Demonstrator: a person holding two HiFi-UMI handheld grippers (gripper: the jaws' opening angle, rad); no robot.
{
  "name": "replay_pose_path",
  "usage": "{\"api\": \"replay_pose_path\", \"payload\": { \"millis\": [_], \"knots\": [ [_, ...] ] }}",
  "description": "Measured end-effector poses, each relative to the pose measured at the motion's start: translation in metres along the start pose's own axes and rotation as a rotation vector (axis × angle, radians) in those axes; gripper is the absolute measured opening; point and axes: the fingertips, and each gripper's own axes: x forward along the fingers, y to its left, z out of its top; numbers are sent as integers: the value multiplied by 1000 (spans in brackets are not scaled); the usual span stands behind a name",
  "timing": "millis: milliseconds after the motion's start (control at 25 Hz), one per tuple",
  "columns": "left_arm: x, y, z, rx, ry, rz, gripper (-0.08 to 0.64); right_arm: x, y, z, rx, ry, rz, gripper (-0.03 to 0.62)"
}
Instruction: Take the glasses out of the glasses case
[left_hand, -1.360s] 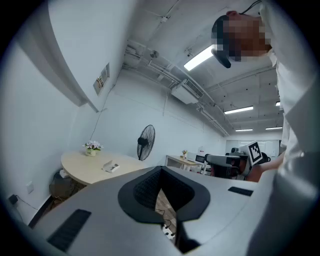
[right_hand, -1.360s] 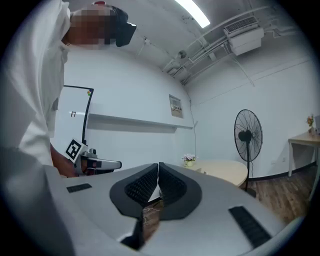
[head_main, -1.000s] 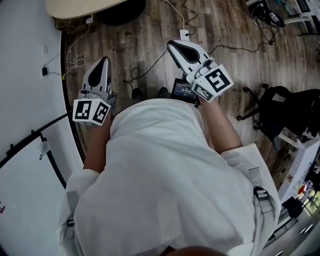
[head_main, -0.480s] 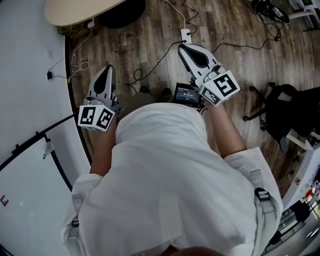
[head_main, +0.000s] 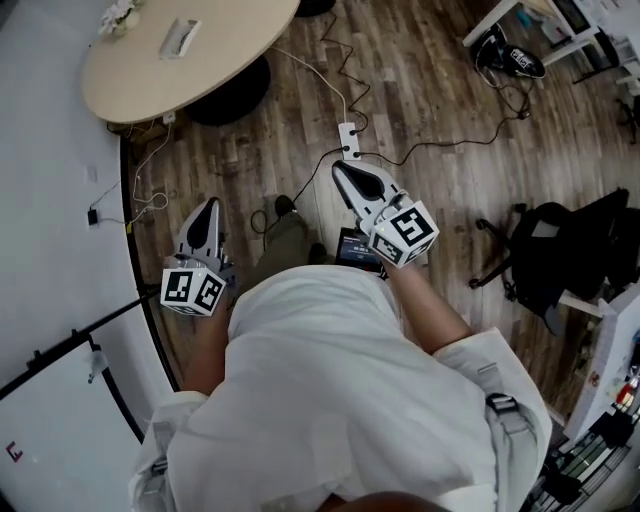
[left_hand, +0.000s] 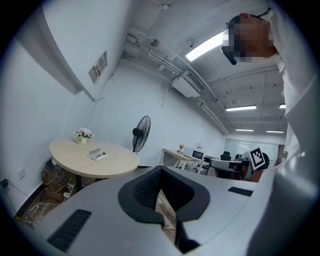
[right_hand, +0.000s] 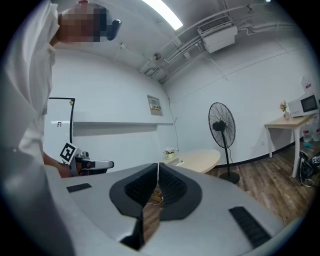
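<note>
Both the left gripper (head_main: 207, 206) and right gripper (head_main: 344, 172) are closed and empty, well short of the round bench (head_main: 230, 60). The likely glasses case (head_main: 183, 37) lies mid-bench; best approach squarely, parting the jaws before reaching.

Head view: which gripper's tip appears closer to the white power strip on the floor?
The right gripper: its tip shows just below the power strip, while the left gripper is well off to the left, beside the white wall.
</note>
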Motion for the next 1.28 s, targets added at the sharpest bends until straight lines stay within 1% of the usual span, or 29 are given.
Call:
{"api": "replay_pose_path", "payload": {
  "millis": [80,160,240,360,560,720,840,920,1000,1080,1120,1200,1280],
  "knots": [
    [17,-4,8,21,-30,-33,9,5,-11,5,-16,9,-5,26],
    [35,-7,18,44,-65,-86,9,13,-24,15,-35,12,-21,26],
    [53,-1,27,44,-81,-118,9,27,-35,24,-48,16,-30,26],
    [81,18,38,24,-97,-127,9,56,-50,36,-82,33,-23,26],
    [133,52,60,9,-90,-132,9,111,-69,64,-125,38,1,26],
    [164,77,73,19,-71,-146,6,151,-78,75,-131,36,13,26],
    [185,96,78,6,-56,-163,5,177,-84,83,-150,38,19,26],
    [198,103,81,-10,-63,-192,6,190,-92,87,-165,40,12,26],
    [210,104,85,-19,-82,-237,8,199,-101,89,-169,43,2,26],
    [217,105,84,-8,-90,-275,8,208,-105,88,-166,52,0,26],
    [220,108,83,-5,-87,-282,8,212,-104,86,-164,58,2,26],
    [226,117,79,-21,-80,-272,8,221,-105,82,-161,71,8,26],
    [234,130,76,-54,-74,-242,8,229,-111,79,-155,85,9,26]
  ]
}}
